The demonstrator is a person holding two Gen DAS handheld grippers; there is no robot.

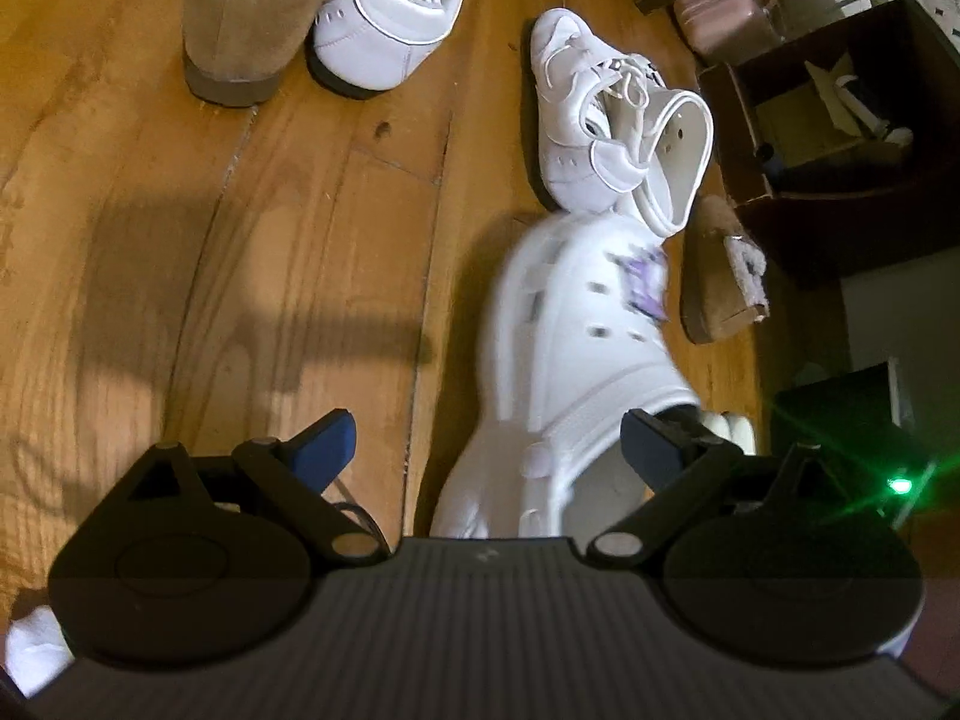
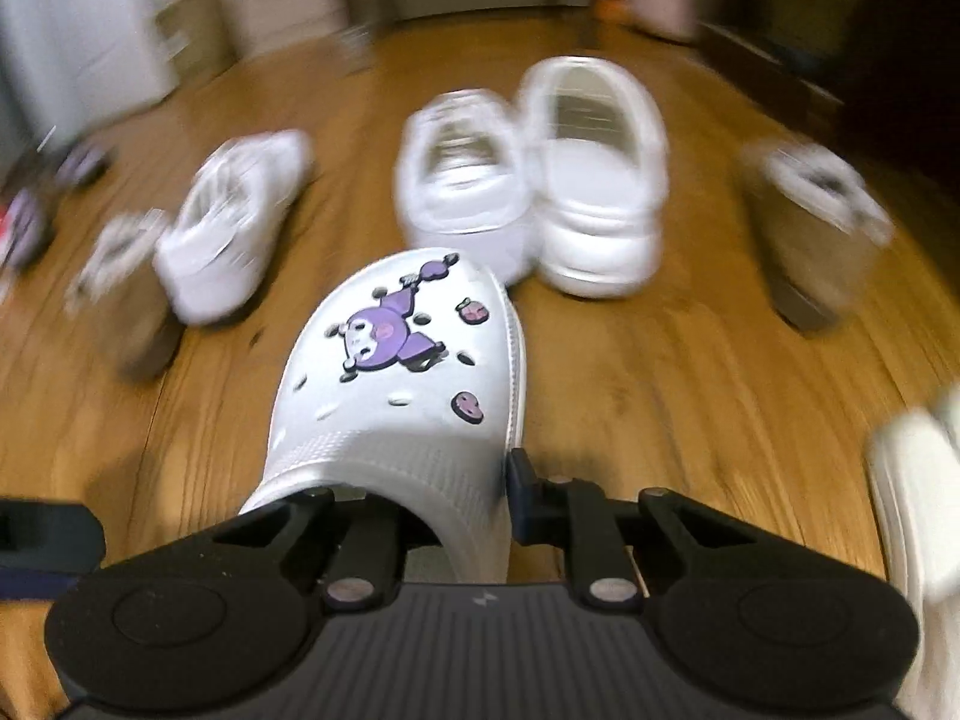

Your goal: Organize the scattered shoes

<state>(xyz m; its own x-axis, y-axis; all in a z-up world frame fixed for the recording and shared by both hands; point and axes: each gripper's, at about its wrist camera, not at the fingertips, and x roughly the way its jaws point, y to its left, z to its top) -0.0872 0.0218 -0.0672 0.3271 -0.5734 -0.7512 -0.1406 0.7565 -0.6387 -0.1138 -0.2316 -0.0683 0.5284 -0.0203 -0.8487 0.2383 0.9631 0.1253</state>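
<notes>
Right gripper clamped on the side wall of a white foam clog with purple cartoon charms: one finger inside the heel opening, the other finger outside on the wall, jaws nearly together with the wall between them. Clog toe points away from the camera, over the wooden plank floor; can't tell from this view if the sole touches the floor. Left gripper wide, nothing between the jaws; its blue pads stand apart over the floor, and the same clog shows motion-blurred just beyond its right finger. Farther out in the right wrist view, blurred: a white lace-up sneaker and a second plain white clog side by side, touching, heels toward the camera. Another white sneaker to the left, with a tan fleece-lined suede boot just beside it; a second tan boot well apart on the right. Left wrist view shows the plain clog leaning on the near sneaker. Cardboard box and pink case at the far right edge of the floor.
</notes>
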